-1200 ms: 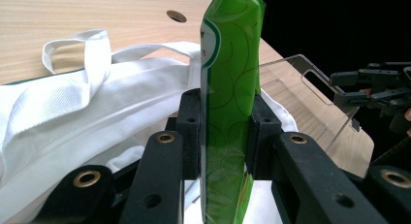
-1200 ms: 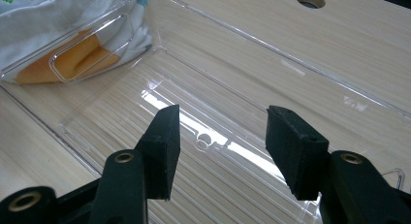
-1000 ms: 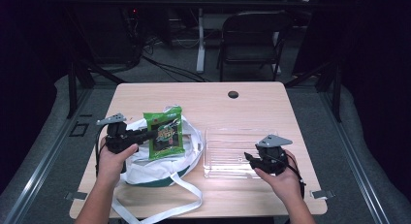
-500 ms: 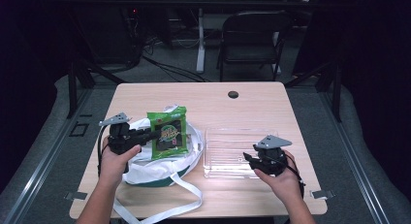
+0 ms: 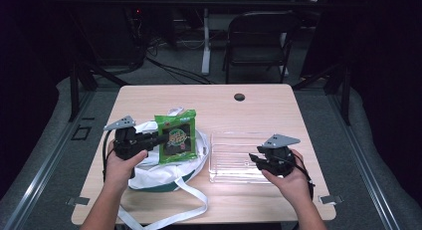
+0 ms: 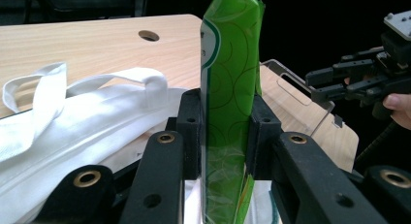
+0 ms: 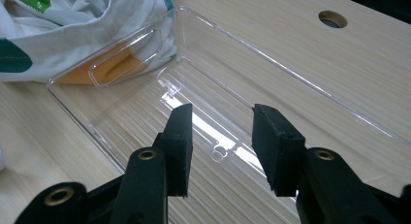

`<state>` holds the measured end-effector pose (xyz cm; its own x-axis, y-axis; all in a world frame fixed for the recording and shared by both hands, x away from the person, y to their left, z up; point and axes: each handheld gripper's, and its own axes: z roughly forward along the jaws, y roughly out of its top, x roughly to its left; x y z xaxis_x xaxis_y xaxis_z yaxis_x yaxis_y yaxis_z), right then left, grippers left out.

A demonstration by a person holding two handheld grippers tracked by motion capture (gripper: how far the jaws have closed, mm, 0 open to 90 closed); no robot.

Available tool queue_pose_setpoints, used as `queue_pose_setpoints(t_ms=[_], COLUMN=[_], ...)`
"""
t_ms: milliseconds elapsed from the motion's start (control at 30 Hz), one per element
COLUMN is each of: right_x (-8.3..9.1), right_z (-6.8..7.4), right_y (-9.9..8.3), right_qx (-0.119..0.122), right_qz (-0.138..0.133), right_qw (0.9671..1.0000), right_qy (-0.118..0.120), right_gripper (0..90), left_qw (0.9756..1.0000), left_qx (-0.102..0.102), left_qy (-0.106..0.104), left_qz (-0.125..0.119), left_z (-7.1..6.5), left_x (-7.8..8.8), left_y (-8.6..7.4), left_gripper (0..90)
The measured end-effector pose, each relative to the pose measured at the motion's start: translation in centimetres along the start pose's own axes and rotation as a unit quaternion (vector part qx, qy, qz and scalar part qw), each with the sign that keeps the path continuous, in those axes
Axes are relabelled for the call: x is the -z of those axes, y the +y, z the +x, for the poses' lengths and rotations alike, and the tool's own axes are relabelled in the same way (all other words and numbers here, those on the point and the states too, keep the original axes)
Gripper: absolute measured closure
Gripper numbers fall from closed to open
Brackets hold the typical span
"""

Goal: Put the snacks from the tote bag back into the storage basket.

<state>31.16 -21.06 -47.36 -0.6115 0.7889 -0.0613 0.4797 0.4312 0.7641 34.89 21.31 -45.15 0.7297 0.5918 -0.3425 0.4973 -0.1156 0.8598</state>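
Green packet (image 5: 176, 135) above wooden table (image 5: 259, 105)

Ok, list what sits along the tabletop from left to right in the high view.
left gripper → green snack packet, held over the white tote bag → clear plastic tray → right gripper

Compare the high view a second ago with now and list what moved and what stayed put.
The left gripper, shut on the green packet, has carried it slightly right, toward the clear tray, above the white bag. Nothing was let go. The right gripper, open, has stayed at the tray's near edge; the tray, the bag and the table are unchanged.
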Motion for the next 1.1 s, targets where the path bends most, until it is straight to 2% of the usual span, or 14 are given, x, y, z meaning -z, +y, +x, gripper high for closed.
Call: queue_pose_setpoints(t_ms=[167,267,400,600,900,1100], right_x=[0.1,0.4,0.6,0.9,1.6,2.0], right_z=[0.2,0.3,0.5,0.5,0.8,1.1], right_y=[1.3,2.4,3.5,4.9,7.5,9.0], right_qx=[0.024,0.042,0.053,0.075,0.1,0.119], right_qz=[0.006,0.012,0.012,0.023,0.027,0.033], right_qw=[0.9996,0.9988,0.9976,0.9949,0.9905,0.9871], right_qy=[0.01,0.021,0.042,0.063,0.091,0.102], right_gripper=[60.7,60.9,60.9,61.2,61.5,61.7], left_qw=[0.9999,0.9999,0.9998,0.9996,0.9994,0.9993], left_qx=[-0.006,-0.011,-0.014,-0.018,-0.018,-0.019], left_qy=[-0.008,-0.009,-0.014,-0.022,-0.03,-0.033], left_qz=[-0.004,-0.004,-0.005,-0.005,0.0,0.001], left_z=[-0.6,-0.9,-1.2,-1.7,-1.9,-2.1], left_x=[-0.2,-0.2,-0.3,-0.5,-1.0,-1.2], left_y=[0.2,0.3,0.4,0.4,0.3,0.3], left_gripper=[72.6,72.7,72.7,72.7,72.7,72.7])
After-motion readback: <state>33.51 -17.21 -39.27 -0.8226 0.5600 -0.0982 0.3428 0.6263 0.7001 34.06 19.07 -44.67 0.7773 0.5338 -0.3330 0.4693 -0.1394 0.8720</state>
